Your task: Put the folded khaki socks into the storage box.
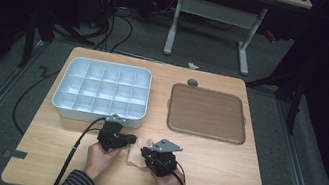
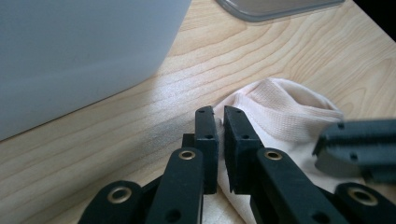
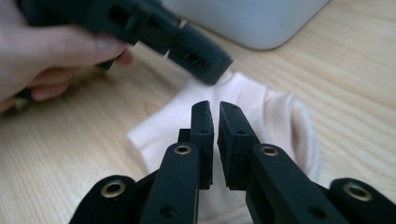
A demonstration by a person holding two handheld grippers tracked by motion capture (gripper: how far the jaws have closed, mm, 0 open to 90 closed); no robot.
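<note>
Both grippers are meeting over a pale sock [image 1: 136, 152] lying on the table [image 1: 218, 182] in front of the white divided box [image 1: 102, 91]. Left gripper [image 2: 219, 111] and right gripper [image 3: 214, 106] are each pinching its fabric, jaws nearly together; the hands and grippers are hiding most of the sock from above.
</note>
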